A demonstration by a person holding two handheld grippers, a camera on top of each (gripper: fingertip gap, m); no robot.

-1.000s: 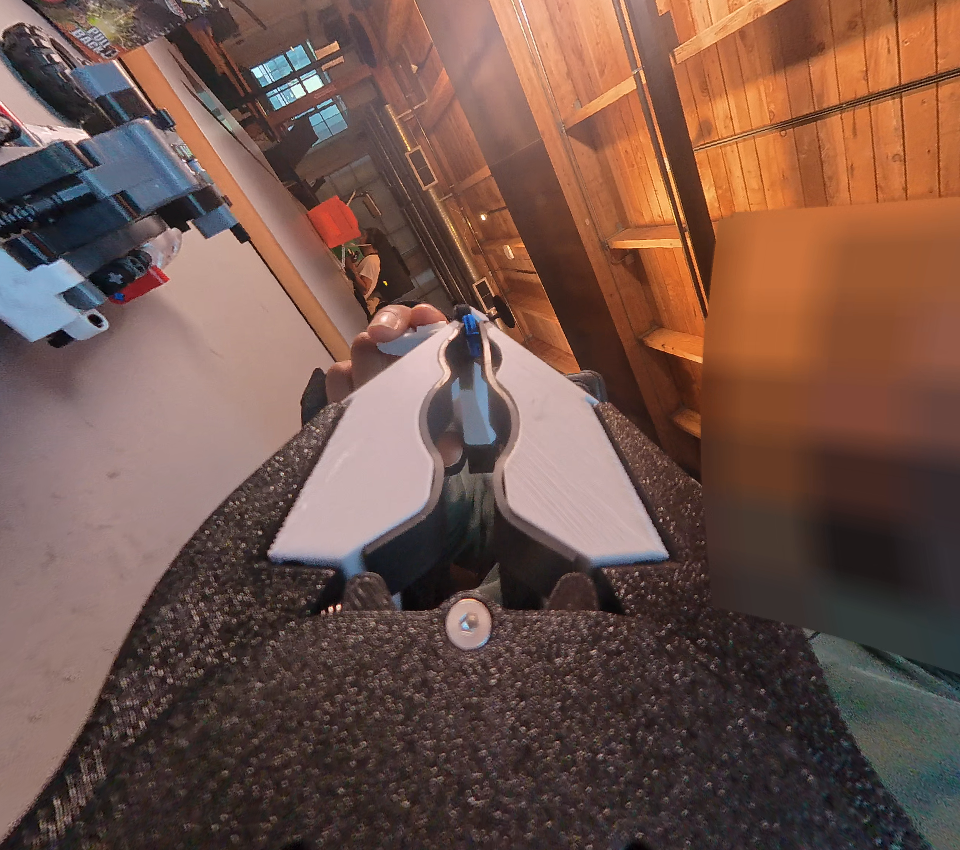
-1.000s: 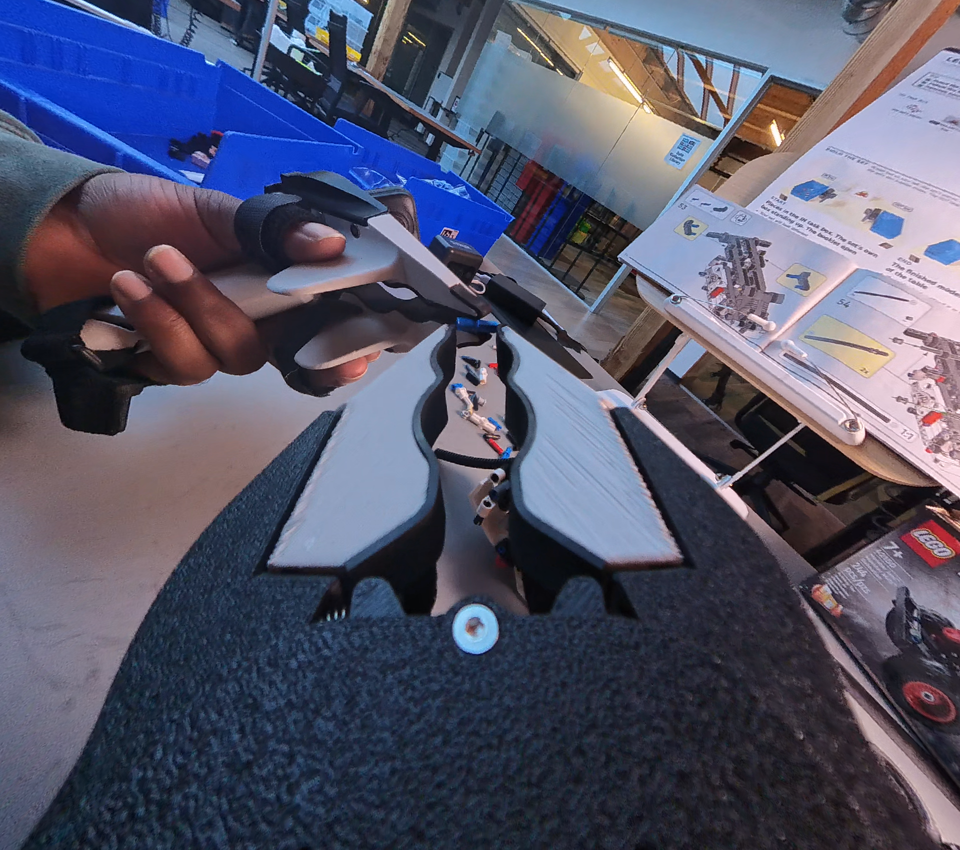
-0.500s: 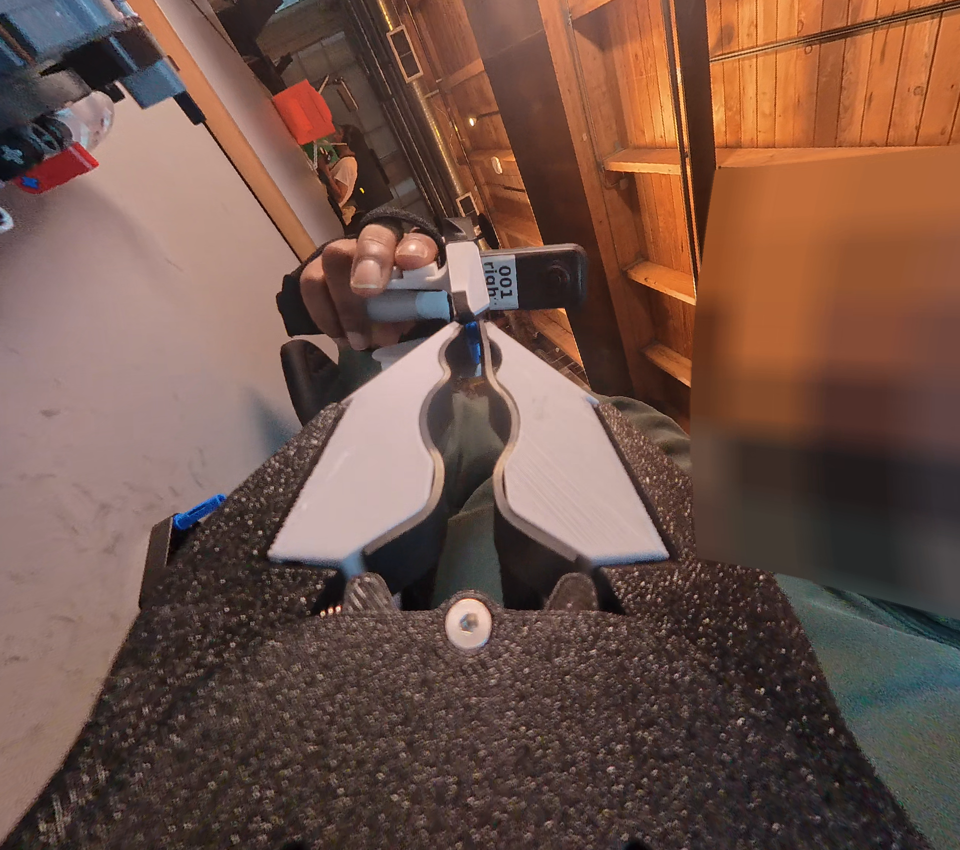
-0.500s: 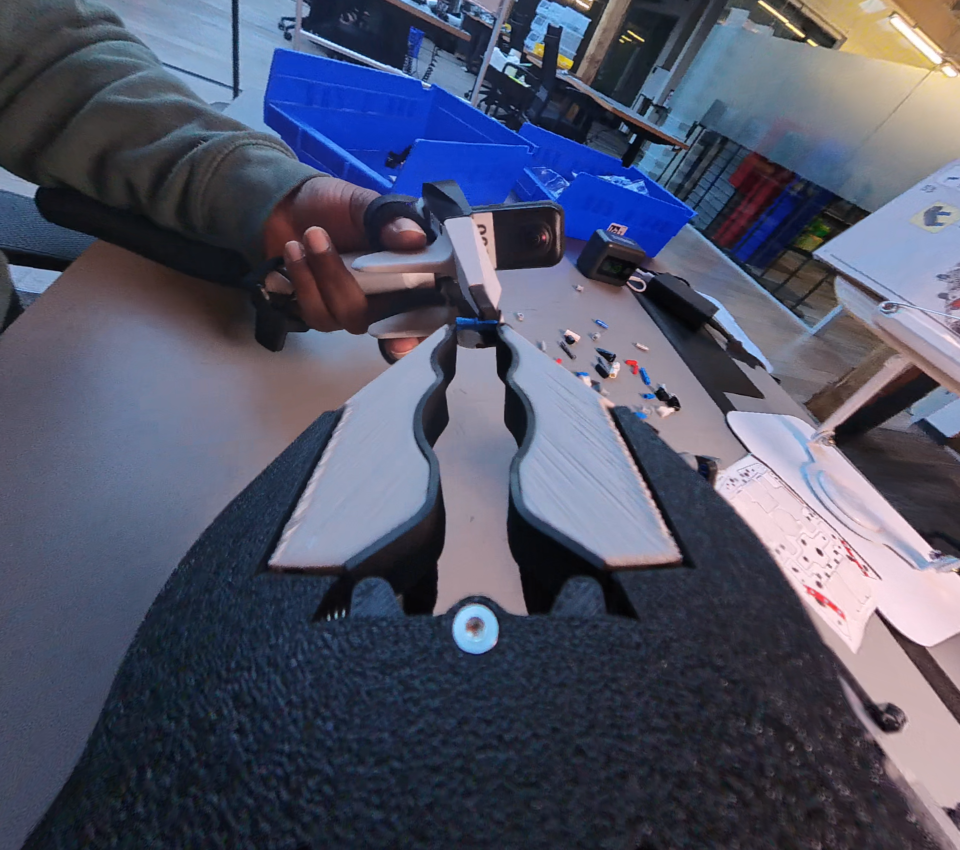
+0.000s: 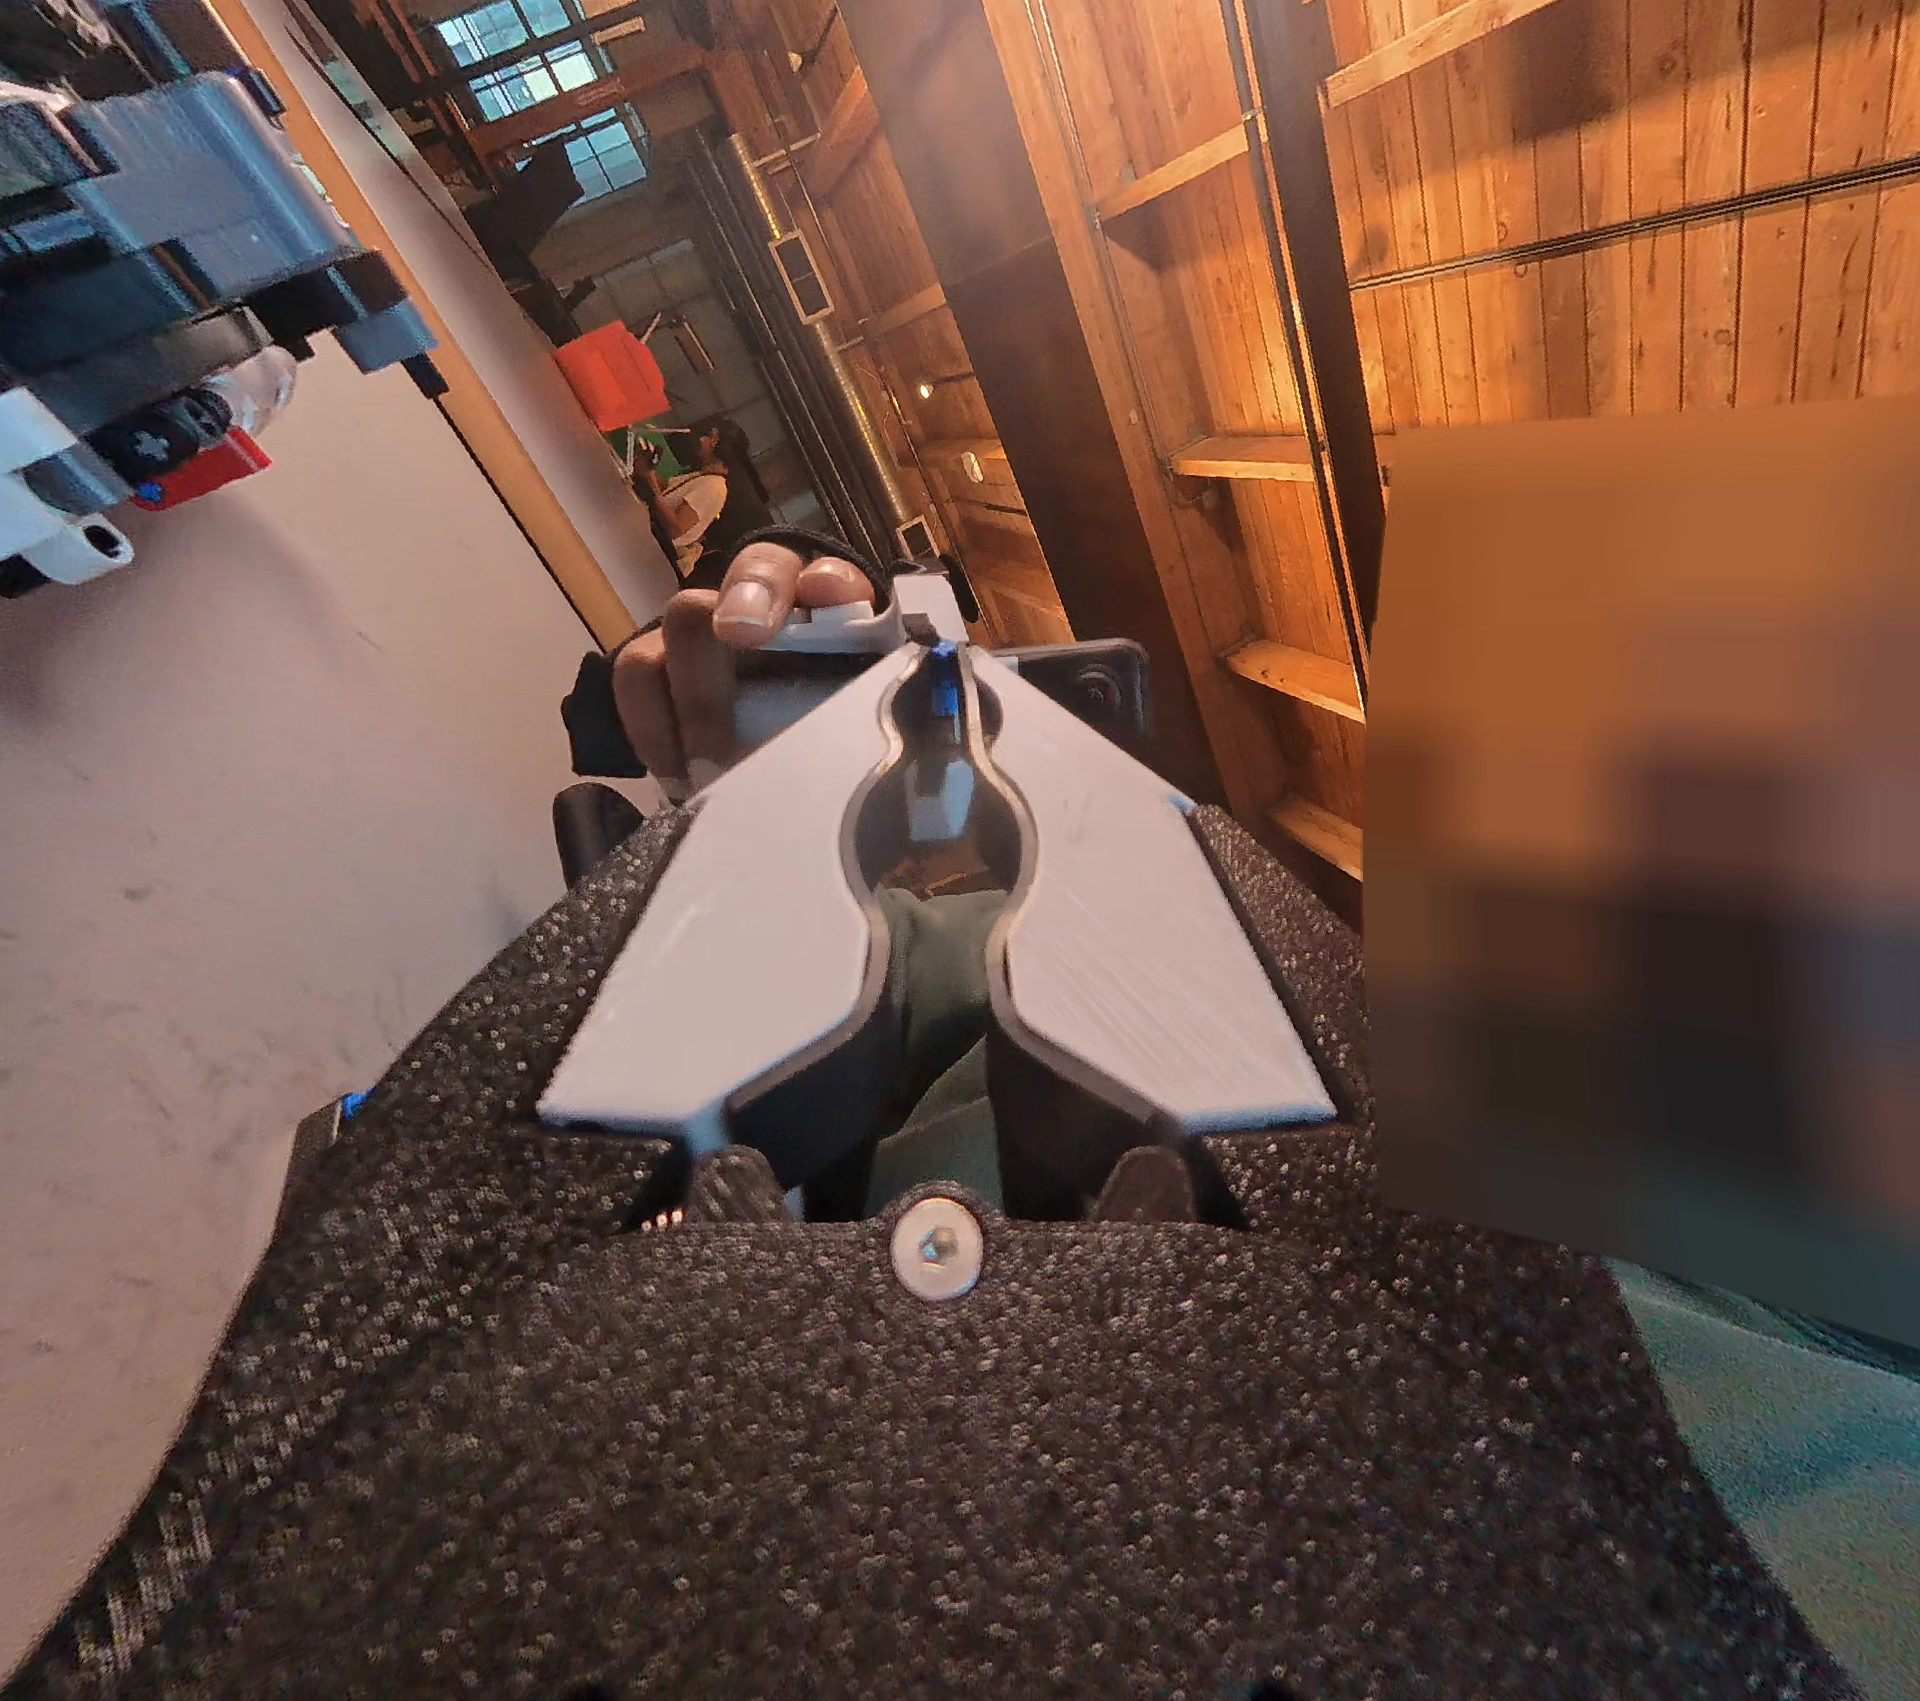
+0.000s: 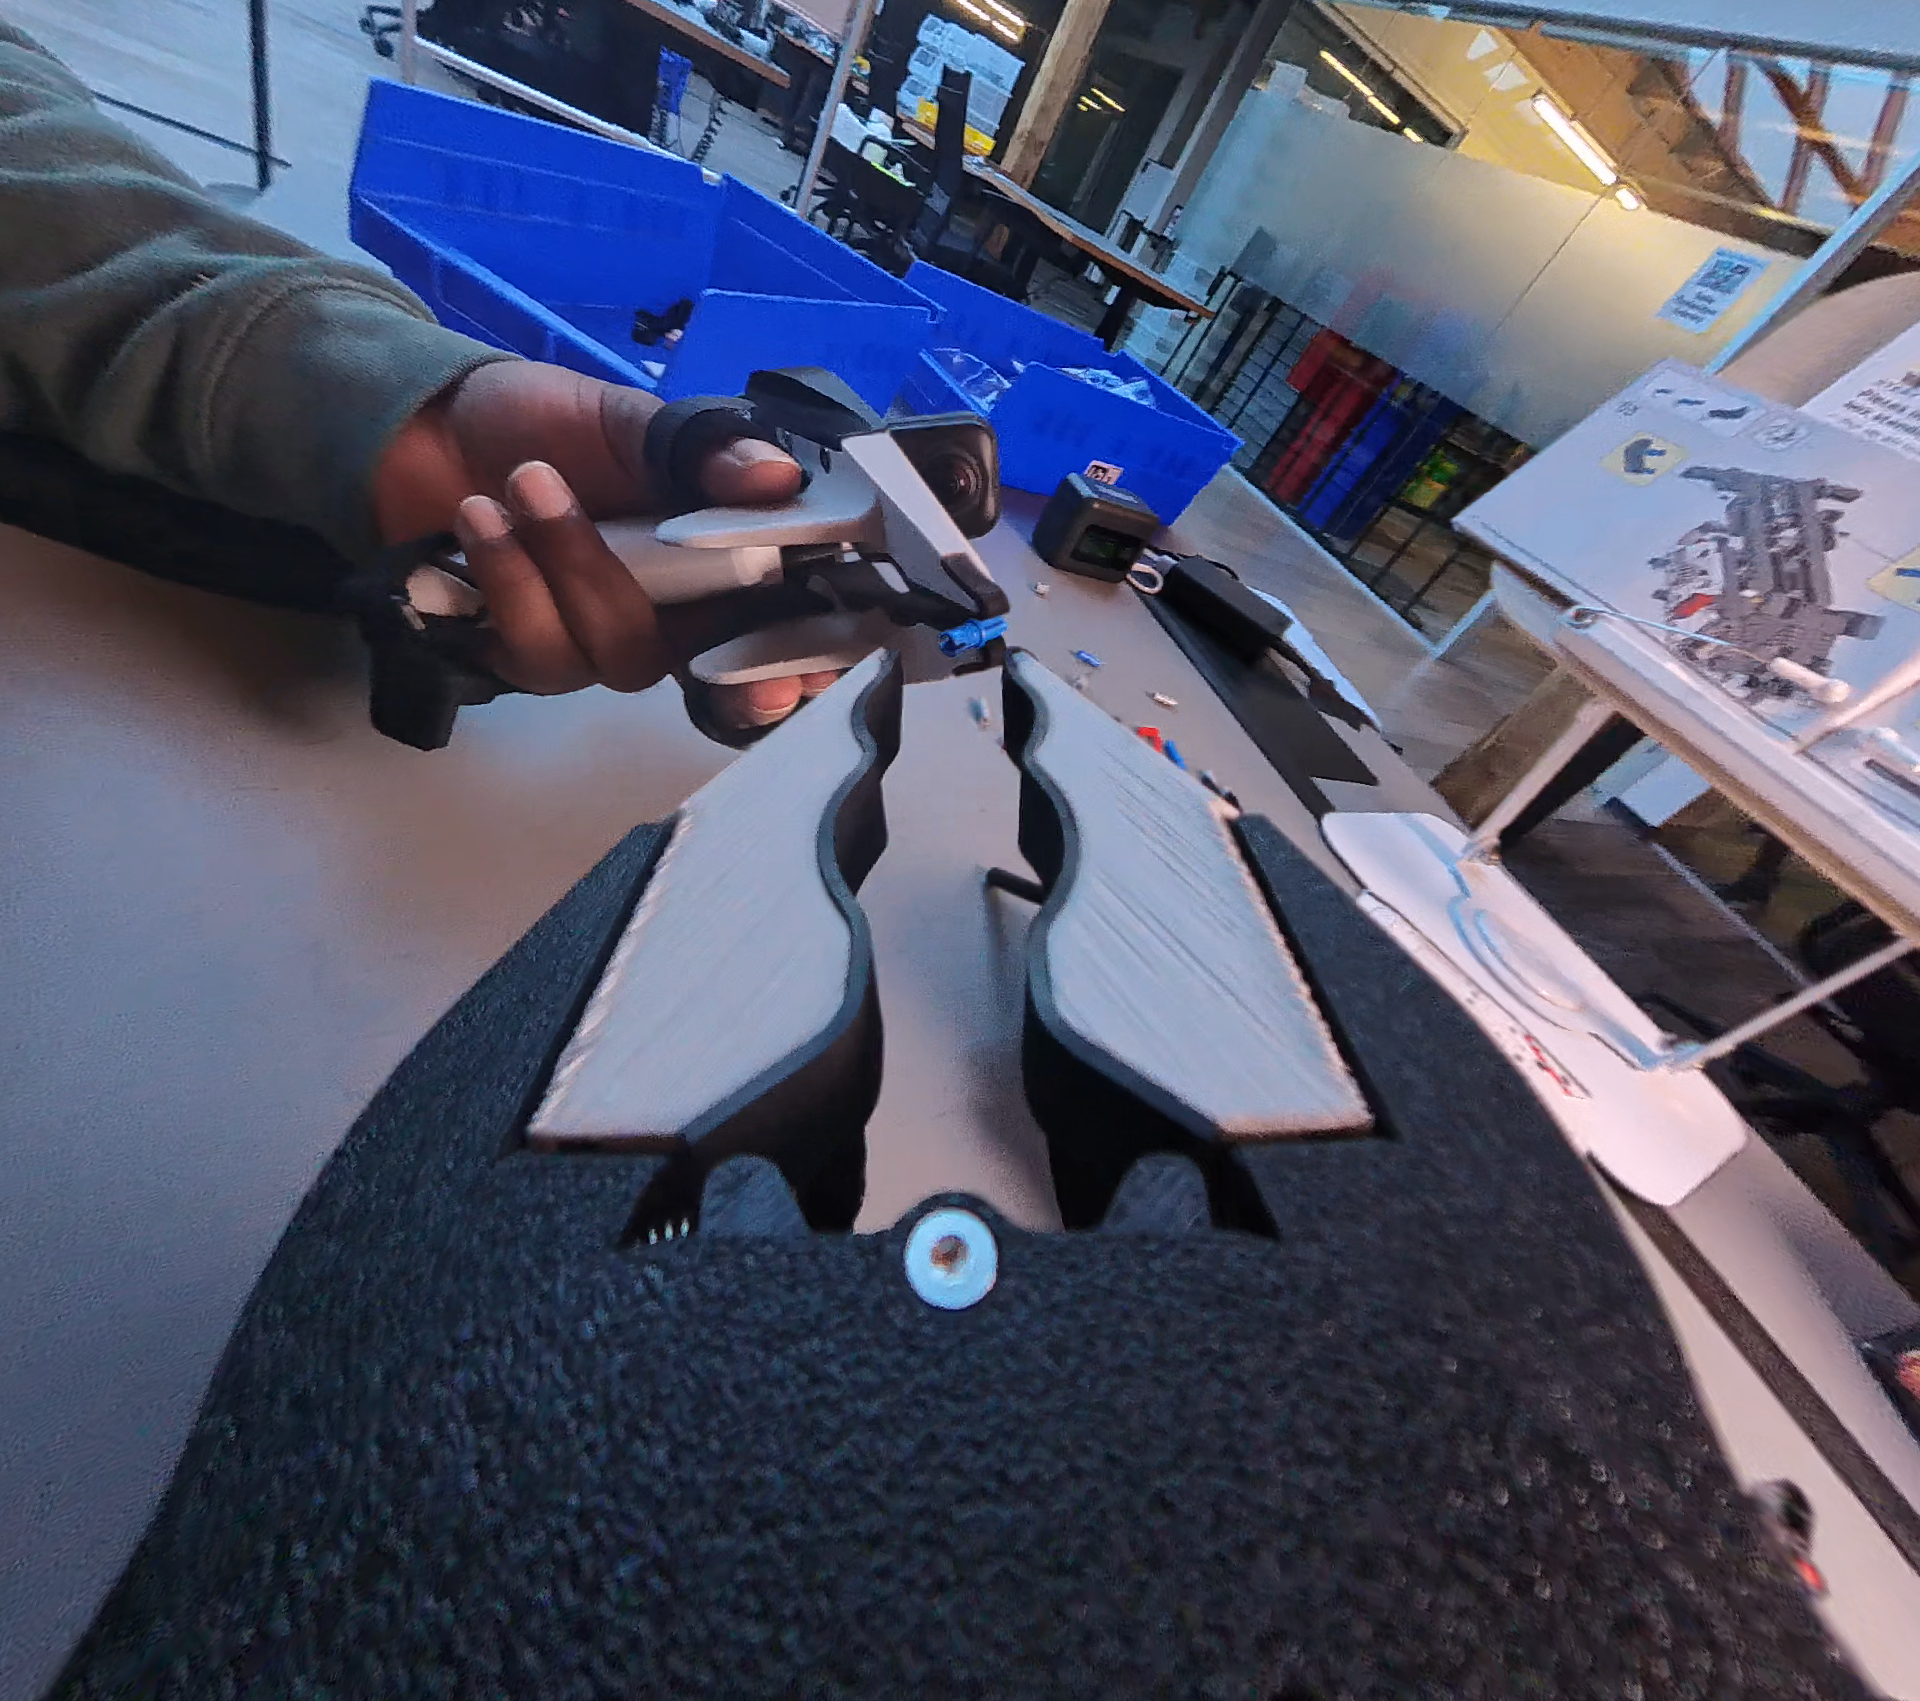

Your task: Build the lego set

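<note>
Left hand-held gripper (image 5: pixel 940 664) is clamped on a small blue pin (image 5: pixel 941 697), tips pinched tight around it, held up off the bench (image 5: pixel 260 820). In the right wrist view that same blue pin pokes sideways from the left tool's tip, right in front of the right hand-held gripper (image 6: pixel 943 664), whose fingers stand apart with nothing between them. Looks like a mid-air handover or regrip, so the pin can be turned for pushing in. The half-built truck (image 5: pixel 135 280) sits well left of the pin; loose pieces (image 6: pixel 1143 716) lie just beyond it.
</note>
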